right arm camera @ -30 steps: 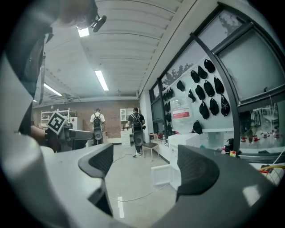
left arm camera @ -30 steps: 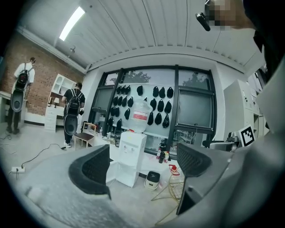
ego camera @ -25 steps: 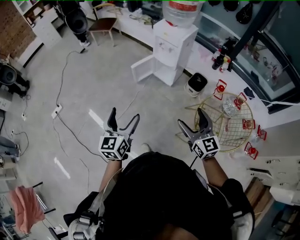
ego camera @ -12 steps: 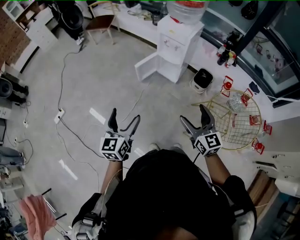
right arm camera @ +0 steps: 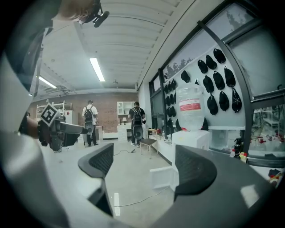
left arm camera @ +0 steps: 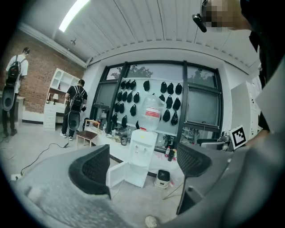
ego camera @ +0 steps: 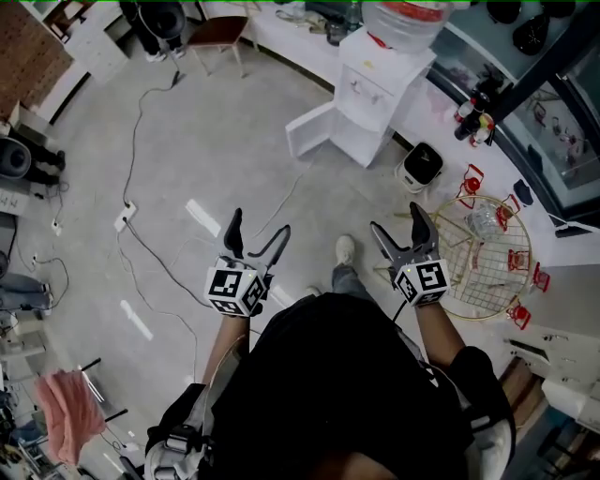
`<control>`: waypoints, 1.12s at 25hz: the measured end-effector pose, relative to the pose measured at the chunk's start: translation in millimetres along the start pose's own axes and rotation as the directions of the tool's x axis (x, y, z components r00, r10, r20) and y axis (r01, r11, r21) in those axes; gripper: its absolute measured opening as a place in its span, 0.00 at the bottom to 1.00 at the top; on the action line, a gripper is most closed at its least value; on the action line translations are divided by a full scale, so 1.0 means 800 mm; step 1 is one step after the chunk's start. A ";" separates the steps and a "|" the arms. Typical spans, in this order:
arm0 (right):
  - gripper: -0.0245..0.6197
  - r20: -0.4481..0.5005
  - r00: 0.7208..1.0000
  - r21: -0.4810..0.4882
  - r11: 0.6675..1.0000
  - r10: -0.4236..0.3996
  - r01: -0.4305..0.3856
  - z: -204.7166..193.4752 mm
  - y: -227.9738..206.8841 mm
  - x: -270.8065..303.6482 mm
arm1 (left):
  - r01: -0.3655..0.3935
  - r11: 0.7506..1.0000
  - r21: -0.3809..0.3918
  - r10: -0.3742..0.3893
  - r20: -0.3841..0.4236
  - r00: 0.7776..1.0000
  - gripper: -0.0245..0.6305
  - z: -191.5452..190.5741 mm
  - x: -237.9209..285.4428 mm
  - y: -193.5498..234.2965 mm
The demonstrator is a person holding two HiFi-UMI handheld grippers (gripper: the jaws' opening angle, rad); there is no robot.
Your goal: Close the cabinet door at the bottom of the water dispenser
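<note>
The white water dispenser (ego camera: 380, 89) stands against the far wall with a large bottle (ego camera: 405, 19) on top. Its bottom cabinet door (ego camera: 314, 133) hangs open, swung out to the left. In the left gripper view the dispenser (left arm camera: 143, 149) and the open door (left arm camera: 116, 173) show between the jaws, still far off. The right gripper view has the dispenser (right arm camera: 192, 138) and the door (right arm camera: 163, 177) behind its right jaw. My left gripper (ego camera: 258, 230) and right gripper (ego camera: 396, 223) are both open and empty, held out over the floor well short of the dispenser.
A small white bin (ego camera: 419, 167) sits right of the dispenser. A gold wire round table (ego camera: 487, 281) with red items stands at my right. A cable (ego camera: 141, 103) and power strip (ego camera: 125, 217) lie on the floor left. Two people with backpacks (left arm camera: 75, 104) stand far off.
The person has stepped toward the dispenser, and a shoe now shows ahead between the grippers. Both grippers stay open and keep their pose.
</note>
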State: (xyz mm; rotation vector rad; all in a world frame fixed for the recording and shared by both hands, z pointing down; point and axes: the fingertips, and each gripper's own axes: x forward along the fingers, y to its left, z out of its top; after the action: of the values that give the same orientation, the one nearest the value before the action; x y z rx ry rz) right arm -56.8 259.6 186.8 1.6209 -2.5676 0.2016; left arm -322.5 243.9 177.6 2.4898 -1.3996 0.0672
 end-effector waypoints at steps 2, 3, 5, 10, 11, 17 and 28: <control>0.70 0.000 1.000 -0.020 1.000 0.023 -0.023 0.001 -0.006 0.024 | -0.023 1.000 -0.018 0.023 0.007 1.000 0.75 0.003 0.014 0.010; 0.70 -0.001 0.999 -0.029 0.999 0.033 -0.033 0.002 -0.009 0.037 | -0.030 0.999 -0.025 0.030 0.014 0.999 0.75 0.007 0.024 0.013; 0.70 -0.003 0.999 -0.036 0.998 0.044 -0.044 0.004 -0.020 0.062 | -0.031 0.999 -0.019 0.031 0.027 0.999 0.75 0.017 0.049 0.015; 0.70 0.029 0.995 -0.032 0.995 0.091 -0.090 0.018 -0.055 0.113 | -0.039 0.998 0.039 0.038 0.035 0.999 0.75 0.041 0.107 0.019; 0.70 0.032 0.995 -0.033 0.995 0.094 -0.093 0.021 -0.065 0.121 | -0.046 0.998 0.035 0.045 0.038 0.998 0.75 0.046 0.118 0.021; 0.70 0.048 0.995 -0.020 0.996 0.089 -0.088 0.035 -0.139 0.159 | -0.069 0.996 0.053 0.068 0.020 0.997 0.75 0.060 0.183 0.027; 0.70 0.037 0.996 0.006 0.997 0.076 -0.076 0.042 -0.249 0.207 | -0.104 0.994 0.019 0.104 0.000 0.995 0.75 0.067 0.284 0.015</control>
State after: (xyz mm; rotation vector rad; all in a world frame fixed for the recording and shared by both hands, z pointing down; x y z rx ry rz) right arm 51.3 22.3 191.0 1.5449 -2.6618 0.1882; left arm -217.5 35.3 169.1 2.4300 -1.5342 0.1027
